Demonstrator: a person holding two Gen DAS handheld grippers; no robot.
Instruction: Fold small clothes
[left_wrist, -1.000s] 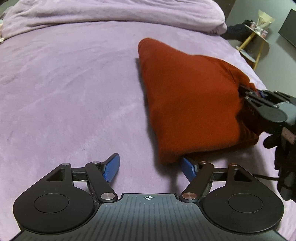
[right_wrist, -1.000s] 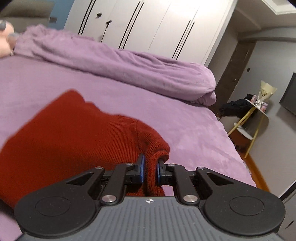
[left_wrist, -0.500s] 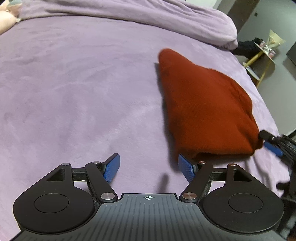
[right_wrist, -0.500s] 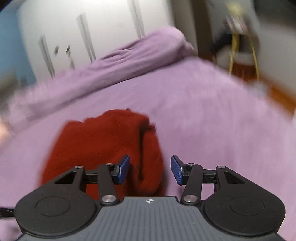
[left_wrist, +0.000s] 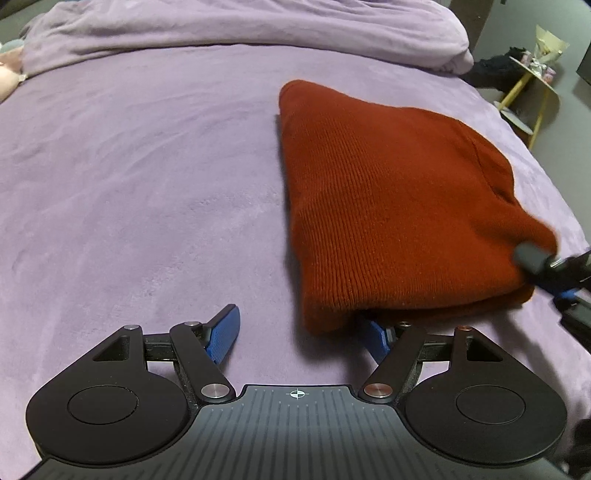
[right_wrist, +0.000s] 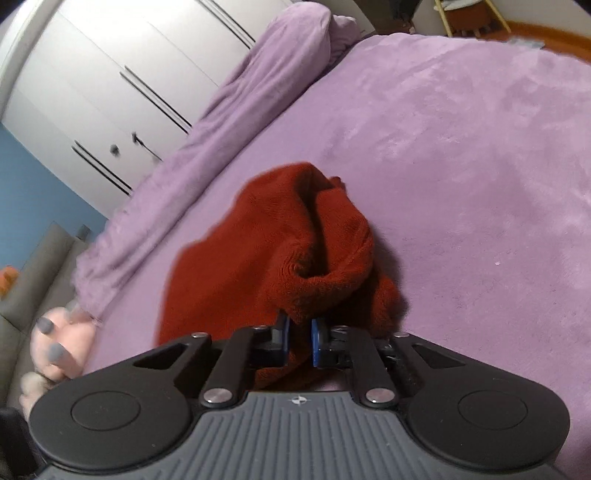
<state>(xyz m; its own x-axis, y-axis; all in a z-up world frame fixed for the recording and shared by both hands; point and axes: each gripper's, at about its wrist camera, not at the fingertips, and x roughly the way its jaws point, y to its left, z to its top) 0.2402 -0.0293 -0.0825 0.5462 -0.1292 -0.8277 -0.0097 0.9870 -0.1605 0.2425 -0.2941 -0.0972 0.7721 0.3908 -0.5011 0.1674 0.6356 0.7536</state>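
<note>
Left claw (left_wrist: 299, 334) is standing spread and opening, hovering over the purple bed (left_wrist: 147, 192) at the near edge of the folded red knit garment (left_wrist: 388, 206); its right pad is tucking under that edge; garment is lying on the bed's right half; right claw (right_wrist: 298, 341) is pinching a bunched red fold, pads pressed close.

At the bottom centre of the frame, the right claw (right_wrist: 298, 341) has its blue pads (right_wrist: 283, 339) pinched tight on a bunched fold of the dark red knitted garment (right_wrist: 258, 254). The garment lies heaped mid-frame on the purple bed (right_wrist: 461, 155). A rolled purple blanket (right_wrist: 221, 110) runs diagonally toward the upper centre, with white wardrobe doors (right_wrist: 110, 85) at upper left.
</note>
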